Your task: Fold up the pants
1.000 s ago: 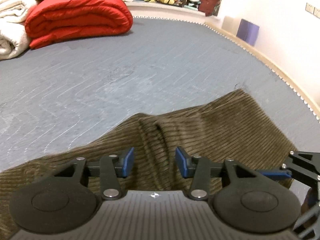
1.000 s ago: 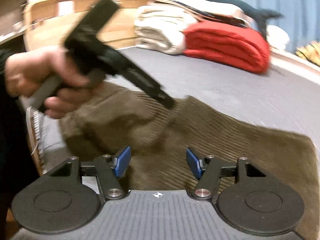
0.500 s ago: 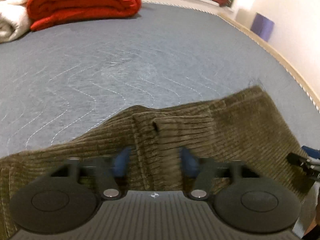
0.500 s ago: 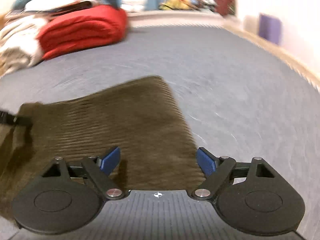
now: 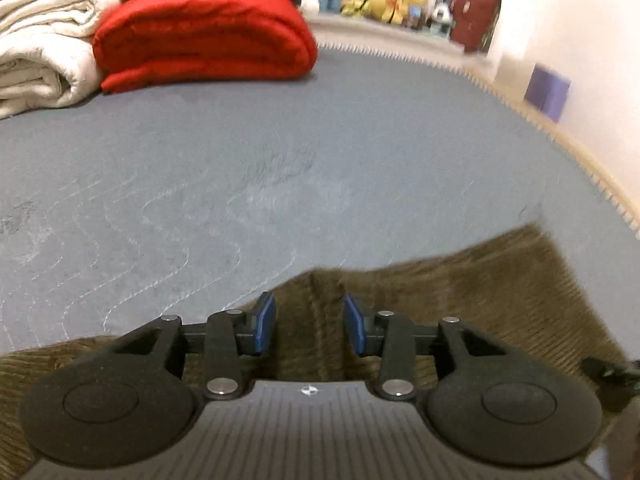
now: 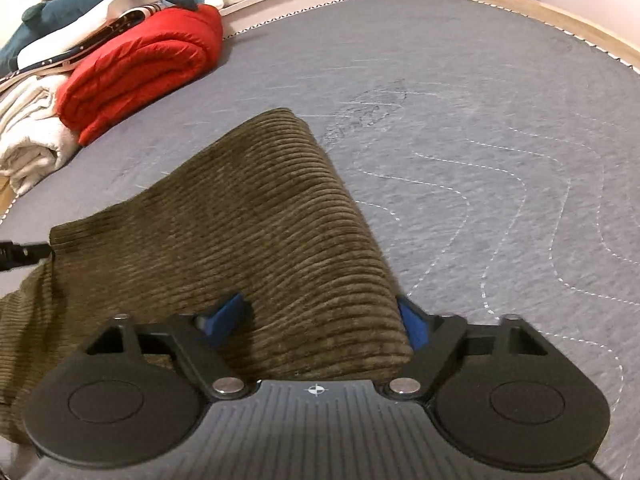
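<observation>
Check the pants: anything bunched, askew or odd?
Yes. The olive corduroy pants have a raised ridge bunched between the left gripper fingers, so they don't lie flat. The far edge runs wavy. No damage visible.

Ribbed olive corduroy pants on matt grey quilted mattress w/ stitching.

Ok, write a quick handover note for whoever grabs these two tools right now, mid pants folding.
Left tool: open, jaws just opening, astride a raised crease in the brown corduroy pants.
Right tool: open wide, jaws just closing, straddling the pants' rounded right edge; no grip yet.
Pants: on the grey mattress, rumpled at the left end.
Done: possibly one fold, judging by that rounded edge.
Left: grip, smooth the crease, finish folding.
</observation>
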A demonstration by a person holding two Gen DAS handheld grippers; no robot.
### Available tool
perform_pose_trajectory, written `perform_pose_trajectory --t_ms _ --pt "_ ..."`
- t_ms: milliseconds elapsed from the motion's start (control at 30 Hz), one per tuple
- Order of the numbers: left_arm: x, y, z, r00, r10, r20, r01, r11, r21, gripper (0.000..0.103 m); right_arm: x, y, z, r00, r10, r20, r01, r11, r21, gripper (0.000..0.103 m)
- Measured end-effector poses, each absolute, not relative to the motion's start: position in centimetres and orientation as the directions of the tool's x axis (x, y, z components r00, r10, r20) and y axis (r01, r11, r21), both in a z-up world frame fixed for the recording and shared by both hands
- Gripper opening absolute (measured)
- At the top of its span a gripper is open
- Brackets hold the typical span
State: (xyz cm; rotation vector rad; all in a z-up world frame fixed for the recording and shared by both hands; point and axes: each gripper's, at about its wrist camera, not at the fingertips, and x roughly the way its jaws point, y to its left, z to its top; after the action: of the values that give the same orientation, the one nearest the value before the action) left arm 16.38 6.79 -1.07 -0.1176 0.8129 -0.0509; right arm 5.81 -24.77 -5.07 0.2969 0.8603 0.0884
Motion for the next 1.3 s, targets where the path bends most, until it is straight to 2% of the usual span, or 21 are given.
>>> perform_pose_trajectory --t_ms 67,167,233,300,333,367,533,600,700,733,767,800,833,933,1000,1067,1133,1267,1300 --pt "16.0 6.9 -0.6 0.687 -0.134 -0.714 0.018 0.986 -0.167 0.044 5.8 -24.4 -4.5 0.666 0.178 -0.725 0.049 0.959 0.281 0.055" --pt "15.3 5.7 -0.4 0.672 -0.192 -0.715 0.086 0.979 -0.182 0.044 5.4 -24.1 -3.4 0.696 0.188 -0.693 0.023 0.959 0.283 0.03" --pt "14.8 4.7 0.1 0.672 -0.239 -0.701 0.138 0.97 -0.199 0.046 4.9 -22.8 -2.3 0.726 0.19 -0.66 -0.035 0.97 0.241 0.027" --pt "14.0 4.1 0.8 0.67 -0.321 -0.67 0.193 0.946 -0.26 0.059 3.8 -20.7 -1.1 0.762 0.22 -0.609 -0.138 0.974 0.178 0.026" --pt "13.7 3.9 1.2 0.671 -0.356 -0.65 0.209 0.932 -0.295 0.07 3.2 -19.3 -0.5 0.777 0.252 -0.577 -0.207 0.968 0.144 0.025" --pt "13.3 3.7 1.6 0.671 -0.391 -0.63 0.224 0.917 -0.332 0.075 2.4 -17.9 0.0 0.787 0.282 -0.549 -0.268 0.957 0.108 0.025" --pt "13.1 3.0 1.6 0.593 -0.575 -0.563 0.296 0.806 -0.512 0.082 -1.5 -11.3 1.0 0.777 0.432 -0.459 -0.52 0.85 -0.08 0.025" --pt "13.3 2.7 1.2 0.571 -0.585 -0.577 0.303 0.803 -0.514 0.082 -2.6 -9.2 0.8 0.759 0.469 -0.451 -0.578 0.804 -0.137 0.025" --pt "13.7 2.8 0.4 0.569 -0.535 -0.625 0.274 0.84 -0.469 0.082 -3.7 -6.6 0.4 0.732 0.51 -0.453 -0.641 0.74 -0.204 0.025" --pt "13.9 3.0 0.0 0.572 -0.504 -0.648 0.254 0.859 -0.445 0.071 -4.0 -5.9 0.4 0.723 0.521 -0.453 -0.656 0.723 -0.215 0.025" --pt "14.1 3.3 -0.4 0.579 -0.468 -0.668 0.231 0.88 -0.416 0.037 -4.0 -5.4 0.3 0.719 0.526 -0.454 -0.663 0.715 -0.222 0.025" --pt "14.4 3.8 -0.8 0.58 -0.433 -0.69 0.206 0.897 -0.391 0.024 -3.9 -4.9 0.4 0.714 0.528 -0.46 -0.667 0.712 -0.218 0.025" --pt "14.7 4.5 -1.1 0.571 -0.425 -0.702 0.188 0.901 -0.392 0.019 -3.6 -4.6 0.4 0.711 0.528 -0.465 -0.668 0.714 -0.21 0.025" --pt "14.2 6.5 -1.3 0.585 -0.38 -0.716 0.149 0.919 -0.366 0.017 -2.8 -3.7 0.7 0.692 0.548 -0.47 -0.682 0.71 -0.176 0.028" --pt "13.4 7.9 -0.7 0.612 -0.331 -0.718 0.136 0.939 -0.317 0.017 -2.8 -2.6 1.0 0.667 0.577 -0.472 -0.71 0.684 -0.168 0.035" --pt "12.4 10.2 -0.1 0.634 -0.294 -0.715 0.102 0.949 -0.3 0.017 -3.2 -1.2 1.7 0.613 0.633 -0.472 -0.762 0.632 -0.141 0.052" --pt "11.3 13.0 0.3 0.652 -0.241 -0.718 0.045 0.959 -0.281 0.017 -3.6 -0.9 3.0 0.533 0.722 -0.441 -0.814 0.58 -0.036 0.061" --pt "8.2 19.4 0.7 0.66 -0.125 -0.741 -0.114 0.958 -0.263 0.017 -2.9 -1.1 5.0 0.394 0.857 -0.333 -0.866 0.467 0.178 0.064" --pt "7.4 20.6 0.8 0.659 -0.085 -0.747 -0.153 0.958 -0.243 0.017 -2.5 -1.1 5.1 0.397 0.861 -0.318 -0.858 0.471 0.206 0.069"
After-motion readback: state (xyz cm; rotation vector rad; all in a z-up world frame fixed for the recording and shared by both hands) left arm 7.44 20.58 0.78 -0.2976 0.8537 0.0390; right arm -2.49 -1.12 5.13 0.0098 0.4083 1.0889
